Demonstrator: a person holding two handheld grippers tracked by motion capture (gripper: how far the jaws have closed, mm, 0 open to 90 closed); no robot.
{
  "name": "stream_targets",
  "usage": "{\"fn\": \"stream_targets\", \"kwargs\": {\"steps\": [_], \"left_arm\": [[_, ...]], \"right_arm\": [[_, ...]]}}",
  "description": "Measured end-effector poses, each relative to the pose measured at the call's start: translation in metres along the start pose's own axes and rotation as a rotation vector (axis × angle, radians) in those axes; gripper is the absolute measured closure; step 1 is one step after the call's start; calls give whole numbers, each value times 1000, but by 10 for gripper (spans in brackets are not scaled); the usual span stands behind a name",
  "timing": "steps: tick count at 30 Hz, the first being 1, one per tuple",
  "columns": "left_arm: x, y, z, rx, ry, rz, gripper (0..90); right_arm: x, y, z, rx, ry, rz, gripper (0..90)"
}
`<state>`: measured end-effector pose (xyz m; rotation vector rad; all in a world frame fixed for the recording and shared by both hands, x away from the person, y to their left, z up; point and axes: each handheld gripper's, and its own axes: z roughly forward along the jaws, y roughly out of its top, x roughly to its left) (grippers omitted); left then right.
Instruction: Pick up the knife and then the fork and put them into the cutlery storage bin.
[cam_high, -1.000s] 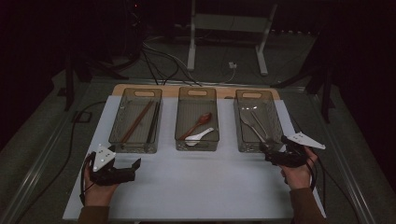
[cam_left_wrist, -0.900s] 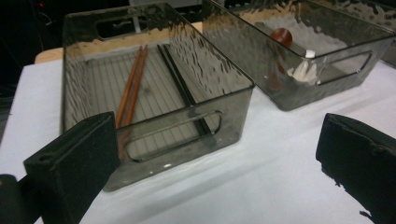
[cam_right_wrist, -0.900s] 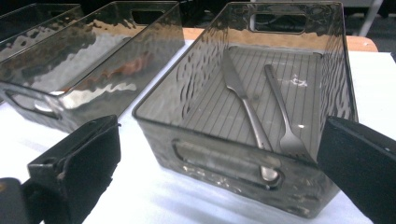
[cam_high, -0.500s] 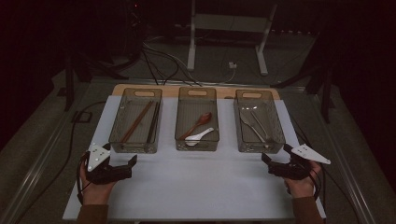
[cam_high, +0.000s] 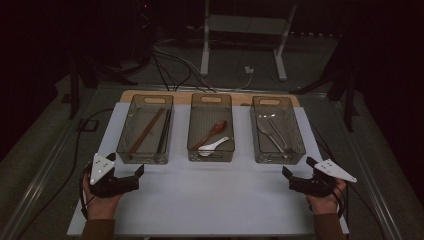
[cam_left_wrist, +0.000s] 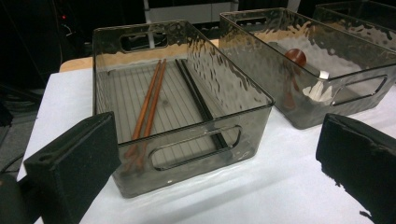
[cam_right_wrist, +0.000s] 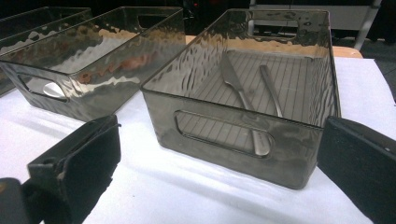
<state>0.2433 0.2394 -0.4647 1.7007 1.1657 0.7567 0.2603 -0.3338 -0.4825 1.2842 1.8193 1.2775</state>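
Observation:
Three smoky clear bins stand in a row on a white mat (cam_high: 210, 200). The left bin (cam_high: 145, 129) holds brown chopsticks (cam_left_wrist: 148, 100) and black chopsticks (cam_left_wrist: 196, 100). In the middle bin (cam_high: 211, 127) lie a red-brown spoon (cam_high: 214, 131) and a white spoon (cam_high: 212, 146). Two metal utensils (cam_right_wrist: 243, 91) rest in the right bin (cam_high: 276, 130). My left gripper (cam_high: 126, 165) (cam_left_wrist: 215, 154) is open and empty in front of the left bin. My right gripper (cam_high: 298, 166) (cam_right_wrist: 219, 154) is open and empty just before the right bin's near right corner.
A wooden board (cam_high: 125, 95) shows under the mat's far edge. Cables (cam_high: 170, 60) and a white stand (cam_high: 240, 30) lie on the dark floor beyond the table. A metal rail (cam_high: 45, 170) runs along the table's left side.
My right gripper has drawn back from the right bin's front corner toward the near edge and a little to the right. The left gripper has shifted slightly left and stayed open.

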Motion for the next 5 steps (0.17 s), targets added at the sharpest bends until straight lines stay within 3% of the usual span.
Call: {"fn": "stream_targets", "kwargs": {"steps": [5], "left_arm": [[0, -2, 1, 8, 7, -1, 6]], "right_arm": [[1, -2, 3, 11, -4, -9, 0]]}}
